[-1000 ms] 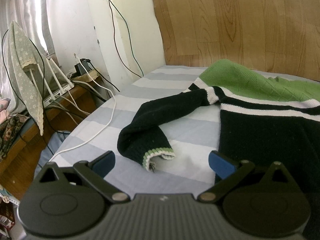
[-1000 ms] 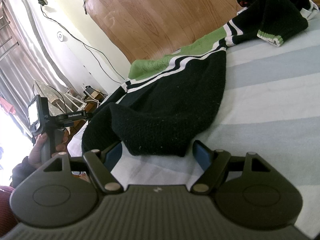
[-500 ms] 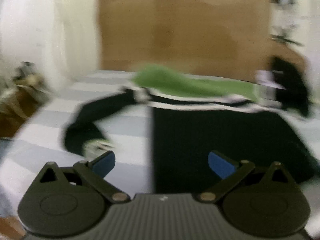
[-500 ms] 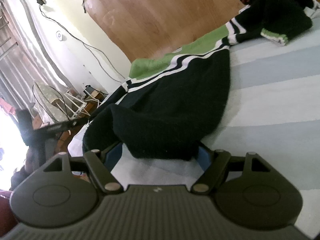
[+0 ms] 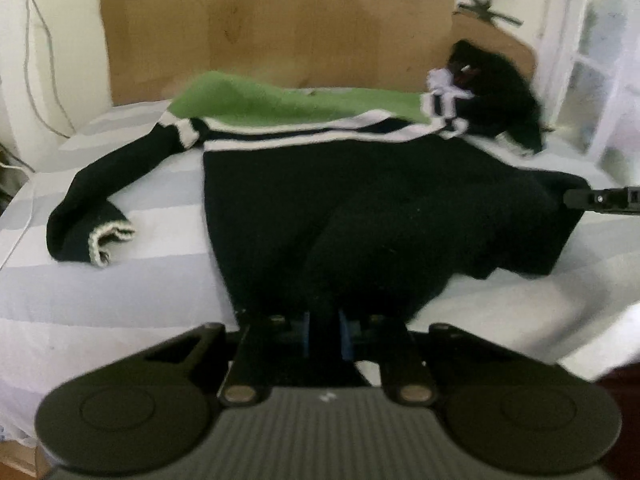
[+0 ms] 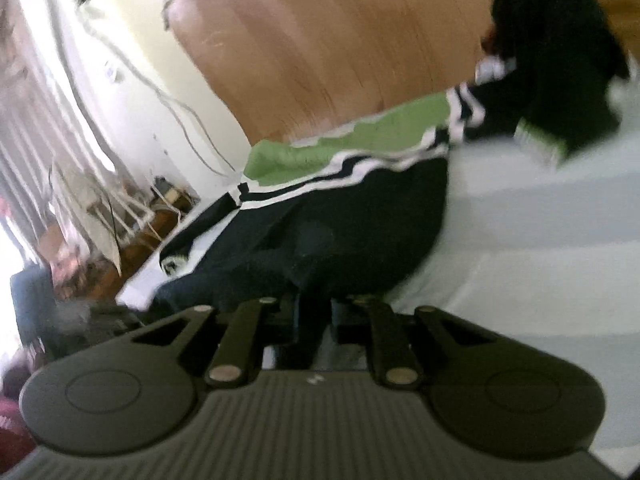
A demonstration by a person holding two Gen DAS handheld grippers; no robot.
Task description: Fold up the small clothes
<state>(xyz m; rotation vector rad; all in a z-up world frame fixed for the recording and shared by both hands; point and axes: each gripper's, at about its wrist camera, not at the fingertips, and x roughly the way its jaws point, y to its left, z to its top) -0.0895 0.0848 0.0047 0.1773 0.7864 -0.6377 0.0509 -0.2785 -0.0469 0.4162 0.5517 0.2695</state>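
Note:
A small black sweater (image 5: 360,200) with a green top and white stripes lies on the striped bedsheet (image 5: 100,300). Its left sleeve (image 5: 92,208) bends toward me, cuff open. My left gripper (image 5: 325,334) is shut on the sweater's near bottom hem. In the right wrist view the same sweater (image 6: 340,232) lies ahead, and my right gripper (image 6: 314,326) is shut on the hem's other corner. The right sleeve (image 6: 560,120) is bunched at the far end. The right gripper's tip (image 5: 600,200) shows at the right edge of the left wrist view.
A wooden headboard (image 5: 280,28) stands behind the bed. Cables hang on the white wall (image 6: 168,92). A cluttered side table (image 6: 132,220) stands left of the bed. A window (image 5: 592,80) is at the far right.
Both grippers were open a second ago and have closed on the sweater's bottom hem. The left gripper swung right from the sleeve to the hem. The hem is lifted slightly.

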